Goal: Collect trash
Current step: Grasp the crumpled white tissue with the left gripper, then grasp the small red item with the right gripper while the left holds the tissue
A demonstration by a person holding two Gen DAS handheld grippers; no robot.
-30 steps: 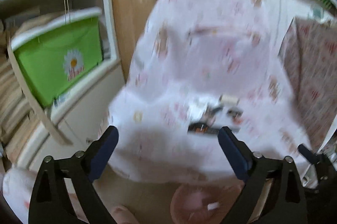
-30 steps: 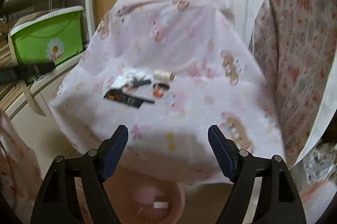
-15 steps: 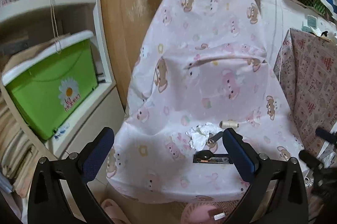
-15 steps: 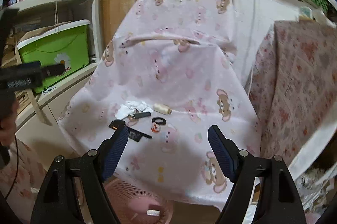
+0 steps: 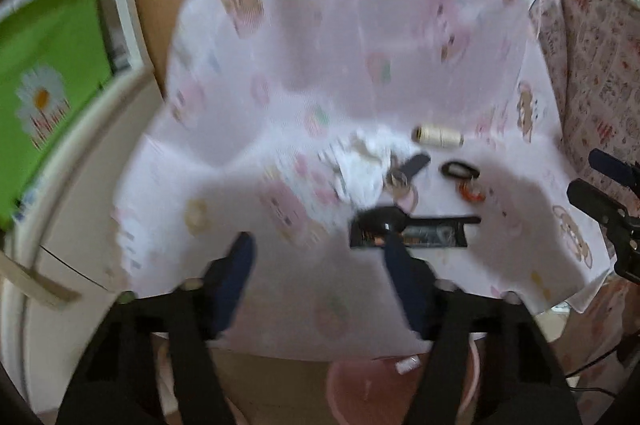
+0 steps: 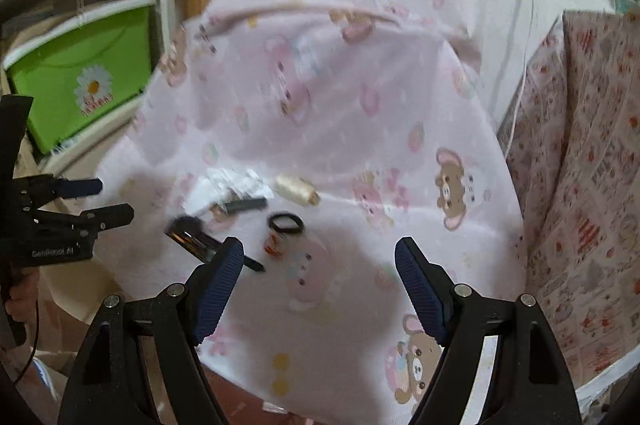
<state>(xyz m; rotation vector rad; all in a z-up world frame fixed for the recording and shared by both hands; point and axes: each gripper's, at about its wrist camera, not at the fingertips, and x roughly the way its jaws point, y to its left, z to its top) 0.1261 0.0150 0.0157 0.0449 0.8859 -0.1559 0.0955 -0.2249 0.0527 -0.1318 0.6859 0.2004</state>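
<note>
Pink cloth (image 6: 360, 113) with little bears covers the seat, and its front edge hangs down at 6 o'clock in both views. There is bare cloth (lots of room) in front of the right gripper (image 6: 320, 277), whose jaws are spread wide with nothing in them. The left gripper (image 5: 316, 257) has its jaws closing, and nothing is between them yet.

The trash sits in a small bunch in the middle of the seat. A crumpled white paper (image 5: 360, 165) lies at 12 o'clock from the left gripper. A dark flat wrapper (image 5: 420, 235) touches its right fingertip (image 5: 394, 249). A cream thread spool (image 5: 438, 136) and a black ring (image 5: 460, 169) lie at 1 o'clock.

A green box (image 6: 80, 81) with a daisy stands on a shelf at 10 o'clock. A pink basket (image 5: 360, 385) waits on the floor under the cloth edge.

Half a second ago the left gripper was higher and wider; now the trash looks much closer.
</note>
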